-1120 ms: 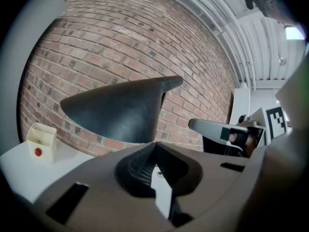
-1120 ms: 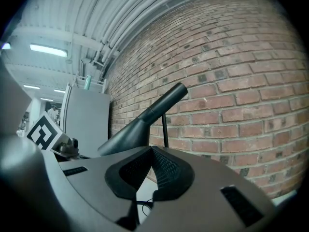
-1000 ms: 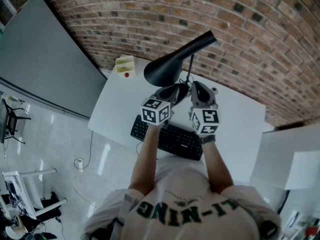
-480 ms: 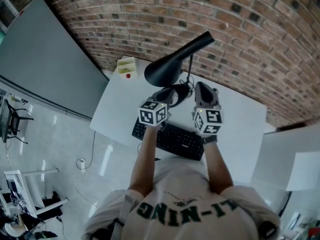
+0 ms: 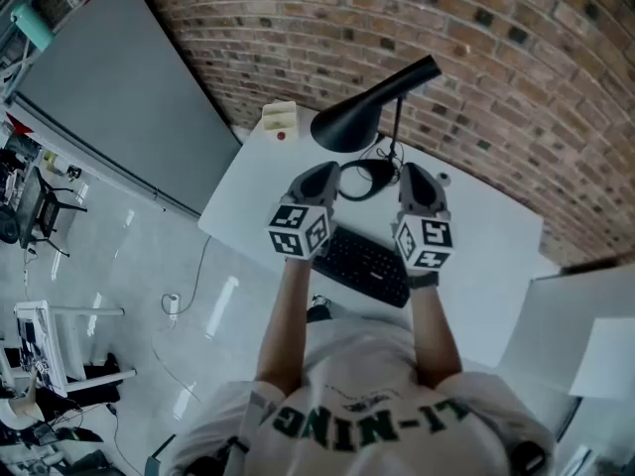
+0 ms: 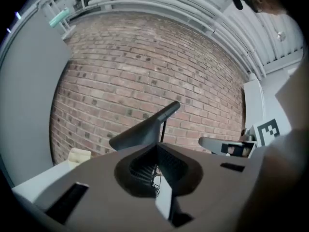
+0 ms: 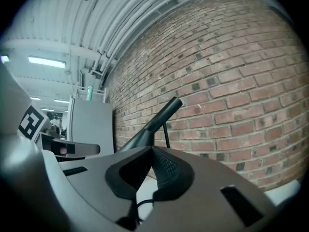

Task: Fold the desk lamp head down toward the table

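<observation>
Item: black desk lamp [image 5: 369, 107], standing at the far side of a white table [image 5: 253, 196] close to a brick wall [image 5: 516, 58]; conical lamp head [image 5: 345, 129] raised above the table top, tilted, wide mouth down and to the left, narrow end [image 5: 415, 71] up and to the right; thin upright stem [image 5: 397, 132]; dark round foot with a loop of cable [image 5: 365, 178] on the table between the two grippers. Left gripper [image 5: 323, 175]: held low over the table just short of the lamp foot, jaws brought together at the tips, nothing between them; marker cube [image 5: 297, 230] at the rear; in its own view the lamp head [image 6: 139, 133] shows just above and beyond the jaw tips, not touched. Right gripper [image 5: 415, 178]: beside the left one, on the other side of the foot, jaws likewise together and empty; marker cube [image 5: 425, 243]; its own view shows the lamp head [image 7: 147, 127] beyond the tips, apart from them. Also on the table: black keyboard [image 5: 369, 264] at the near edge, under the forearms; pale yellow box [image 5: 281, 119] with a red spot at the far left corner. Grey panel [image 5: 129, 97] left of the table
</observation>
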`<state>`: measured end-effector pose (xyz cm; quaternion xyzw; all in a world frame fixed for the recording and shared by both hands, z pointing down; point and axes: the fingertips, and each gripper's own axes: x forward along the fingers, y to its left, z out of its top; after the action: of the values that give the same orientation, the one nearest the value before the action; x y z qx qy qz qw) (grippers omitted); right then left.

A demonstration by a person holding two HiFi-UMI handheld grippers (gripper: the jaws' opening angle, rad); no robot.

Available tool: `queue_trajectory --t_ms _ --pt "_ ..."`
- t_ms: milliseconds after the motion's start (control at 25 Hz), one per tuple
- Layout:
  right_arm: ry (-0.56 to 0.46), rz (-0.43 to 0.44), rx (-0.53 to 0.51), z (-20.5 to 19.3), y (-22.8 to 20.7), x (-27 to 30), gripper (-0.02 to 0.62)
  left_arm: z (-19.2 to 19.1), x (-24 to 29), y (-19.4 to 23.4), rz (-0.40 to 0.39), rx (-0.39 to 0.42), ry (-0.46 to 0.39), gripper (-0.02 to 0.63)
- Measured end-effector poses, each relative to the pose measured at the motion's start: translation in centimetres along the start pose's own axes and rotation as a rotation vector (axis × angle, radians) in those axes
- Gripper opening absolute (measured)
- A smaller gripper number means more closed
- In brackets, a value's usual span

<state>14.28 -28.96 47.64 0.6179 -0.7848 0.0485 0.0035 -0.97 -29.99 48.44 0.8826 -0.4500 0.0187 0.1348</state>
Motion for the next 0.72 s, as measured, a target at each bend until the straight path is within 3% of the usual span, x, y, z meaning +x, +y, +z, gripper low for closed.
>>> queue_trajectory --t_ms 160,320,720 --pt "-0.011 0.033 -0.013 0.5 1.3 -2.3 0.003 1.6 -3.7 0.4 0.125 0.023 -0.062 -0.002" --pt "-0.026 0.059 -0.037 1.0 2.4 -4.9 0.003 2.0 -6.9 -0.3 0.245 0.123 -0.07 -0.002" --pt "-0.037 0.123 -0.059 1.2 3.8 -11.1 0.003 -0.5 -12.0 -4.5 0.311 0.135 -0.059 -0.002"
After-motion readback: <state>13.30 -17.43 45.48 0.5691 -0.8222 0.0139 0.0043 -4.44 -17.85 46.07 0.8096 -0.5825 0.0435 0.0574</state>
